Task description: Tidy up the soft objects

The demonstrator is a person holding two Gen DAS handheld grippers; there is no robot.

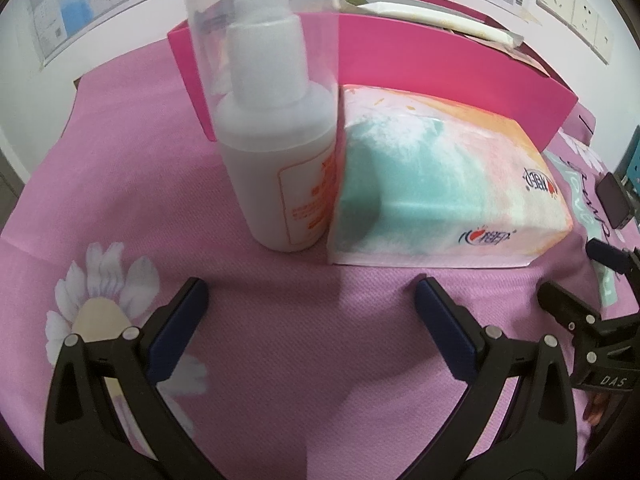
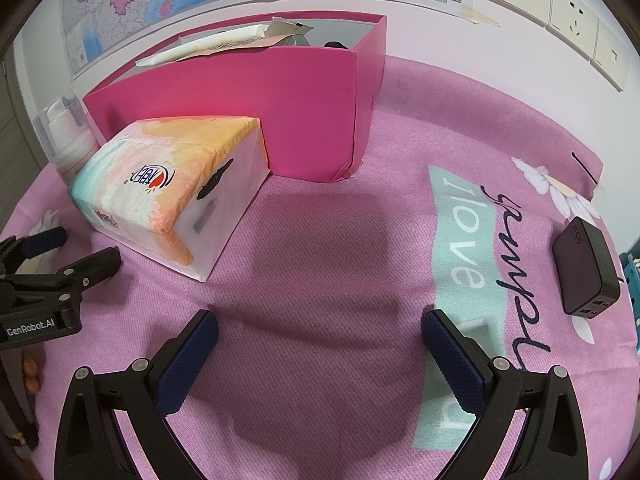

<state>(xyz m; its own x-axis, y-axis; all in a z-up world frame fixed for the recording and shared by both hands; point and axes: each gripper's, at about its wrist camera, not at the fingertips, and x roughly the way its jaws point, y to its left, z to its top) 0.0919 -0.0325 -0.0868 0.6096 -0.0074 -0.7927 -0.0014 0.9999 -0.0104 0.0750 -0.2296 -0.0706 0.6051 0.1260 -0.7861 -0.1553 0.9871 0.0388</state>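
A soft tissue pack in teal, orange and white lies on the pink cloth, just in front of a pink box. It also shows in the right wrist view, with the pink box behind it. A white pump bottle with a clear cap stands against the pack's left end. My left gripper is open and empty, a short way in front of the bottle and pack. My right gripper is open and empty over bare cloth, to the right of the pack.
The pink box holds papers and packets. A black charger lies on the cloth at the right. The left gripper shows at the left edge of the right wrist view. A wall with sockets and a map stands behind.
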